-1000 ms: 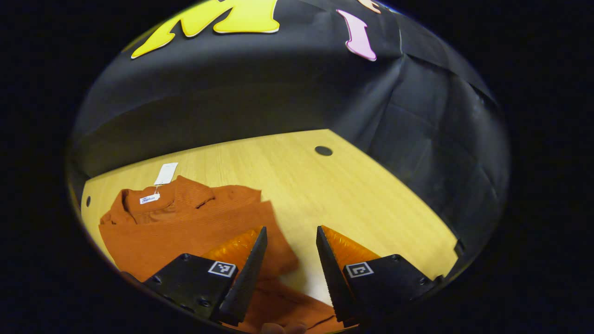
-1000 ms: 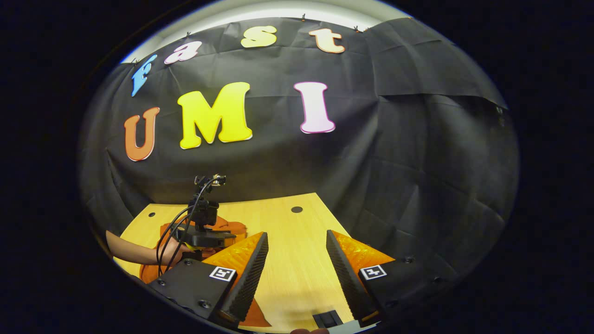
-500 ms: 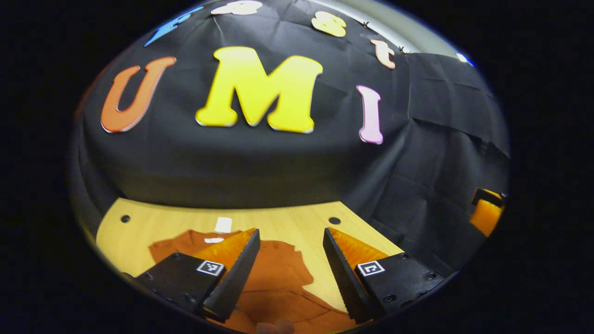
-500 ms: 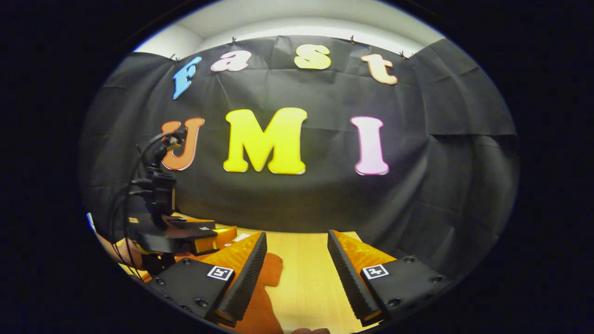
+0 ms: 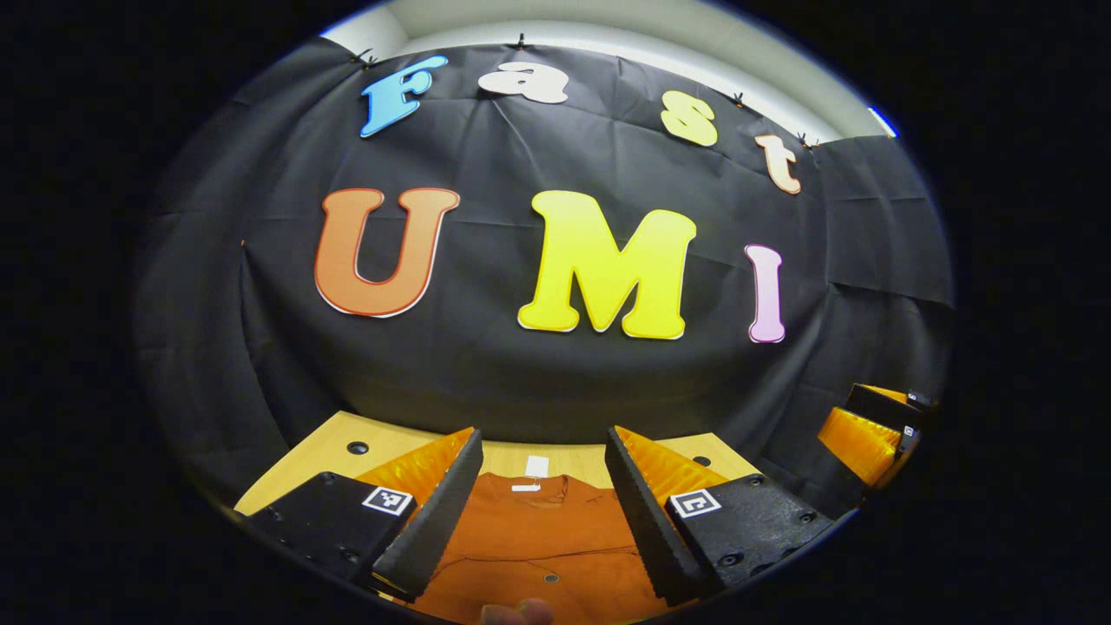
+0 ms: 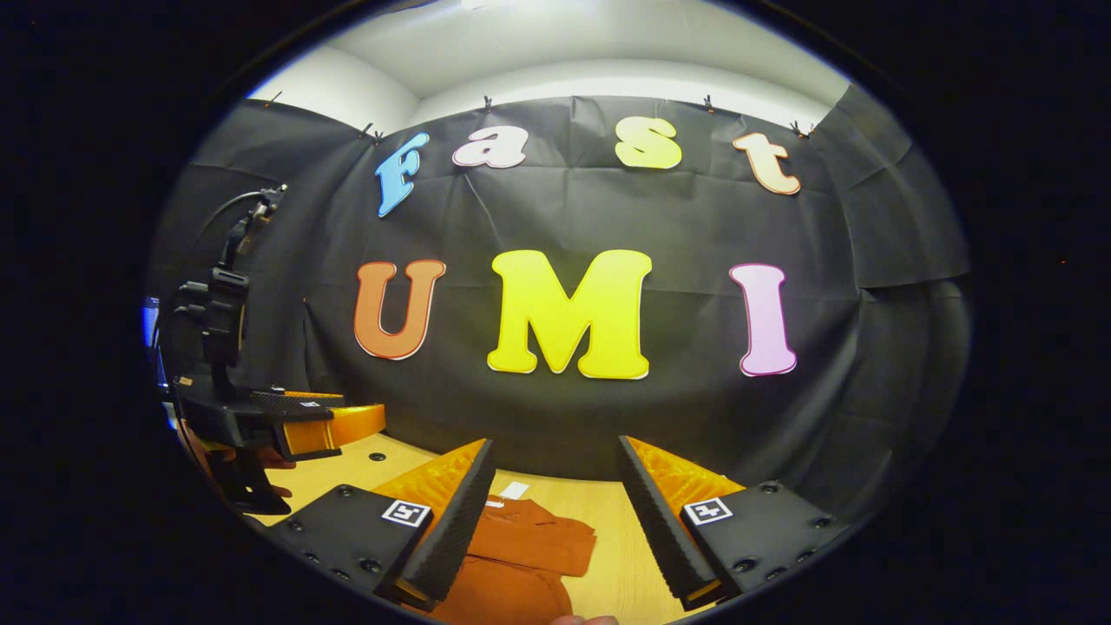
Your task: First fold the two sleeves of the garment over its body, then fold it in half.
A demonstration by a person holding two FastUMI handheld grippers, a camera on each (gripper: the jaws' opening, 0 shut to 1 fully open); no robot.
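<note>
A rust-orange garment lies flat on the wooden table, its collar and a white hang tag toward the far wall. My left gripper hovers above it, open, with nothing between the fingers. In the right gripper view the garment lies low between the fingers, one folded part reaching right. My right gripper is open and holds nothing. The left gripper hangs at the left of that view, held by a hand. The right gripper shows at the far right of the left gripper view.
Black cloth walls close the table off at the back and right. Small round holes sit in the tabletop near its far corners. Bare wood lies to the right of the garment.
Both grippers have risen and tilted up, so the wall now takes most of each view. The left one has swung over the garment's middle. Both stay open.
</note>
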